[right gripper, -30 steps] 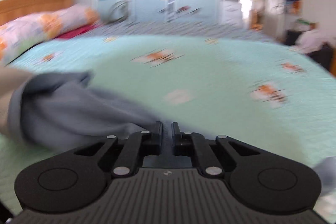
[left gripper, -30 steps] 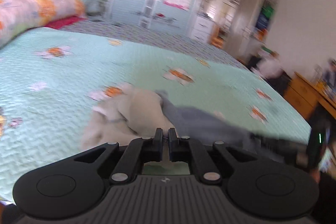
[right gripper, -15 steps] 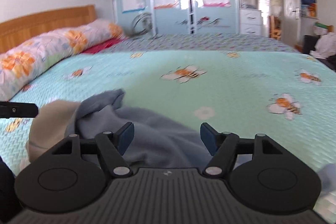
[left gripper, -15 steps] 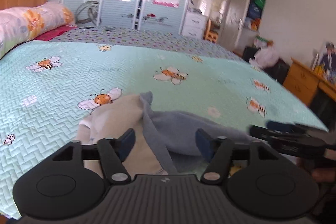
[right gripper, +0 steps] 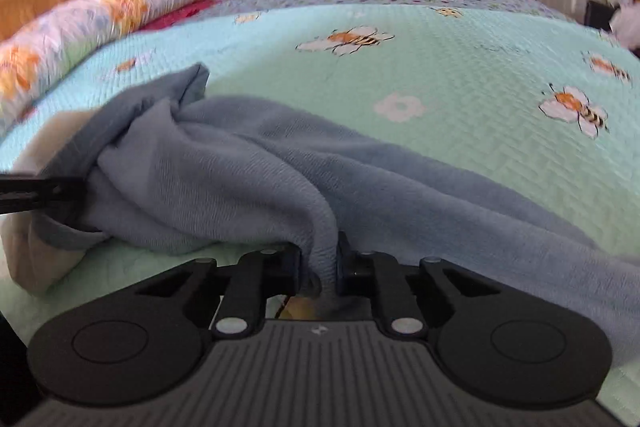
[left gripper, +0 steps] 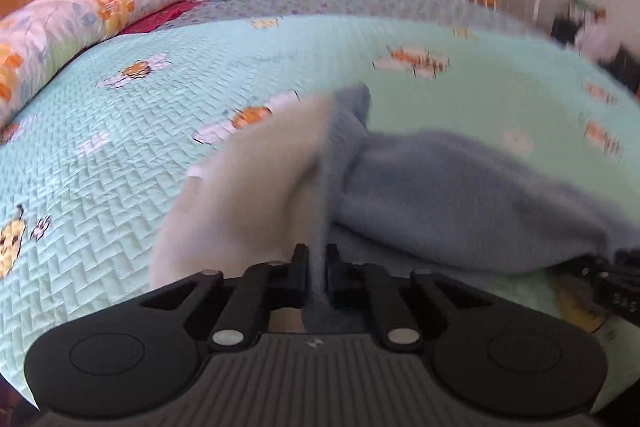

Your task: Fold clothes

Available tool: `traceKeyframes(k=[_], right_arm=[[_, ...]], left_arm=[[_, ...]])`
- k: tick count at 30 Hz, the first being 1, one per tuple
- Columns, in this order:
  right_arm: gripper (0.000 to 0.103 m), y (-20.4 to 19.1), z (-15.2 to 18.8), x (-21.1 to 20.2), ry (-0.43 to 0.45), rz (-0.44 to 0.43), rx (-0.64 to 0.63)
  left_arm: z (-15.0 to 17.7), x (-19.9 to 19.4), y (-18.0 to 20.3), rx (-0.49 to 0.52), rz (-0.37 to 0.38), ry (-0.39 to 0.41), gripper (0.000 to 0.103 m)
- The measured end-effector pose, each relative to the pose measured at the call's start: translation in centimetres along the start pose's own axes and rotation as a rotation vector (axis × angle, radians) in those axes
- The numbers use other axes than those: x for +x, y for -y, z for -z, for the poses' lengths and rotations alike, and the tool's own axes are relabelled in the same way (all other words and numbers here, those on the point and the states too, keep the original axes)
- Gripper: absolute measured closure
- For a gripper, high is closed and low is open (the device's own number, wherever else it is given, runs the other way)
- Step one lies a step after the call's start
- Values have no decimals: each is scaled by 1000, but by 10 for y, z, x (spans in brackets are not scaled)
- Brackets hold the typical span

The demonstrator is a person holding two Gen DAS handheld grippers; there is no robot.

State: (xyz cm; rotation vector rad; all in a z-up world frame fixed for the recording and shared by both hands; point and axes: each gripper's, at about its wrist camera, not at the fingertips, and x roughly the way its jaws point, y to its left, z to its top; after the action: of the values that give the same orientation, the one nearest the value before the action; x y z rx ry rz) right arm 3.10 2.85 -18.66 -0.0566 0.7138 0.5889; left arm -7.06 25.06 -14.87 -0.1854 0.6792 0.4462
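Both claws, left (left gripper: 318,259) and right (right gripper: 319,259), pinch our blue garment's (right gripper: 248,179) edge, stretching it above the bed (right gripper: 460,75) for folding.

Left gripper (left gripper: 318,259) at lower centre of its own view, jaws pinched nearly together on a thin fold of blue-grey garment (left gripper: 460,195), right gripper (right gripper: 320,259) at lower centre of its view, jaws clamped on a bunched fold
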Motion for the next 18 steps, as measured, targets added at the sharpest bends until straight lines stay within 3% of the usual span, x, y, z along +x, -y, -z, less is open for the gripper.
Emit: traceKeyframes(k=[6, 10, 13, 15, 17, 18], right_arm=[[90, 16, -12, -34, 121, 44, 39], [90, 21, -8, -51, 124, 98, 18], [90, 24, -1, -57, 100, 133, 5], [89, 18, -4, -62, 99, 100, -2], [81, 8, -12, -66, 110, 34, -13], [69, 2, -17, -68, 115, 1, -18]], left_arm=[[-1, -36, -61, -102, -16, 36, 96], [13, -54, -46, -81, 70, 49, 96], [23, -47, -47, -98, 84, 21, 95], [27, -48, -48, -87, 134, -11, 91], [31, -56, -49, -72, 179, -6, 86], [29, -64, -49, -69, 197, 26, 82]])
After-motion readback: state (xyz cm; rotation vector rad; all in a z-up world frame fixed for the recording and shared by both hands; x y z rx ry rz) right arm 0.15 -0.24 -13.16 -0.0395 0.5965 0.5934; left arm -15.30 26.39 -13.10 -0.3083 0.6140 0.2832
